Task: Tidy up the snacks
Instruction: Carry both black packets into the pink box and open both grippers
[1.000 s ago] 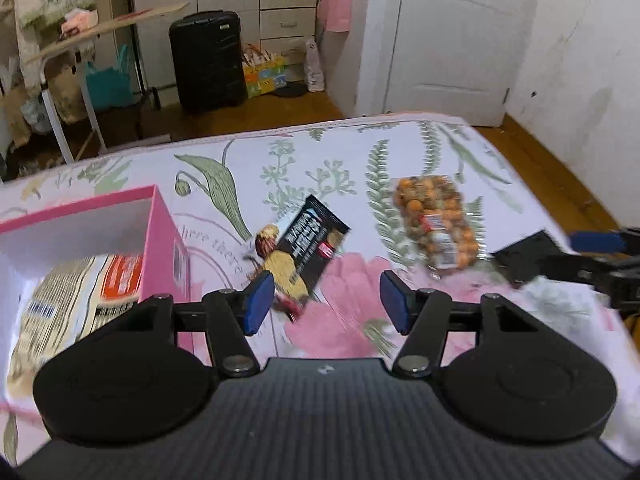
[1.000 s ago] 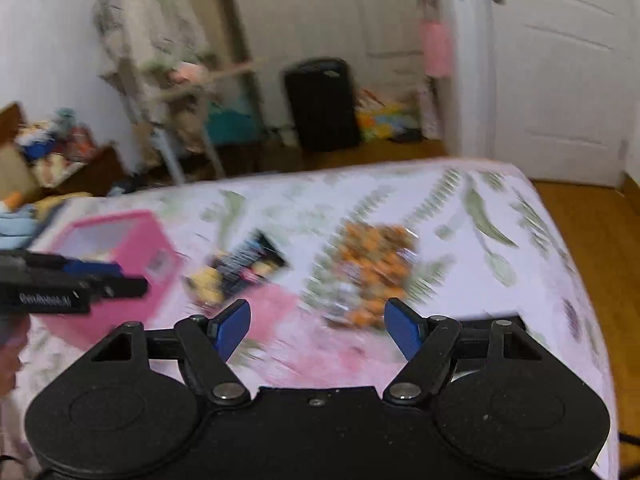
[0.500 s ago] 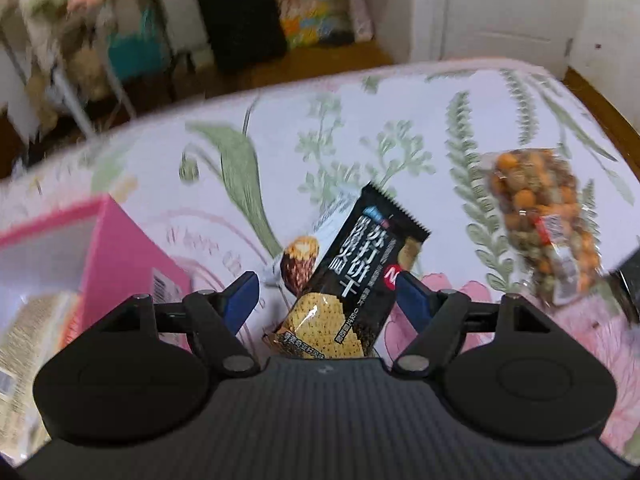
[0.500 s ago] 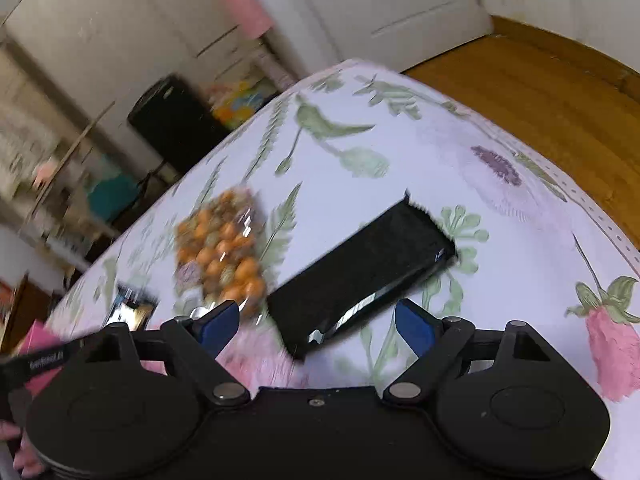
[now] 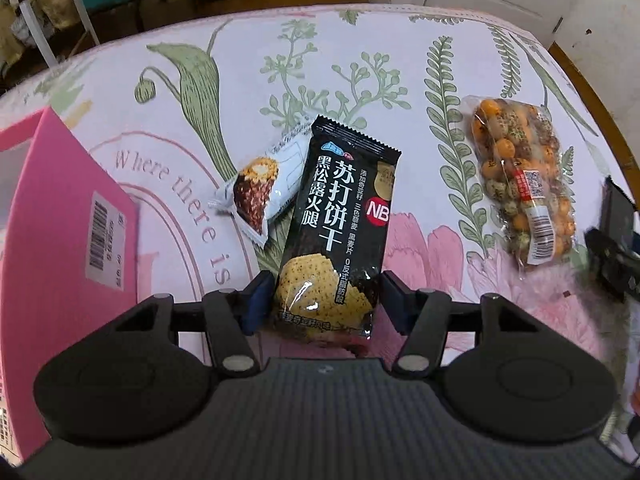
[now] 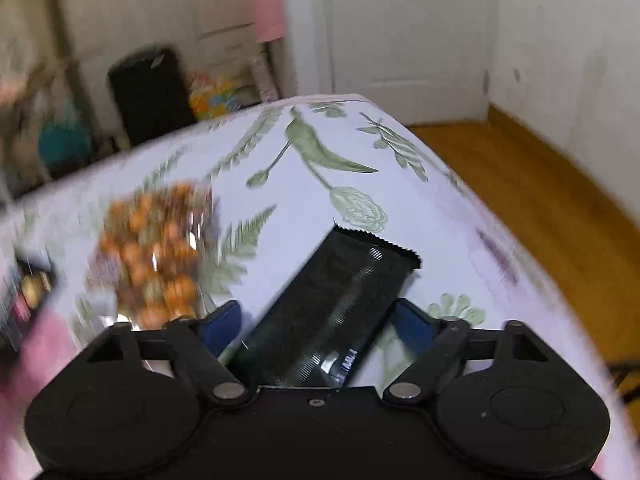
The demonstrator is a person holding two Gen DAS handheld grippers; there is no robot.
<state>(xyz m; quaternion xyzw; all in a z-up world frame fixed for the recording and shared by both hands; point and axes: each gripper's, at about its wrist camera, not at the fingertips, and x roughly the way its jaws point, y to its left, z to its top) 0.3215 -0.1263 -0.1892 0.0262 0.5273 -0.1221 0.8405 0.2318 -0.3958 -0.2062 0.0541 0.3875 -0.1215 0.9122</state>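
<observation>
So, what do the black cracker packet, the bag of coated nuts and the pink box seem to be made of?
Black cracker packet: glossy plastic film, probably; it shows glare and a zigzag-cut top edge.
Bag of coated nuts: clear, shiny plastic; the nuts show through, under a stuck-on paper label.
Pink box: matte, stiff sheet, cardboard or plastic board, I cannot tell which; it has flat walls and a barcode sticker.

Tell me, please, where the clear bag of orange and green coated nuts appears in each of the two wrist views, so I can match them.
Left wrist view: the bag of nuts lies at the right, on the floral cloth, right of the black cracker packet.
Right wrist view: the same bag is at the left, blurred, left of the plain black packet.
Shared landmark: the white door, at top right in both.
</observation>
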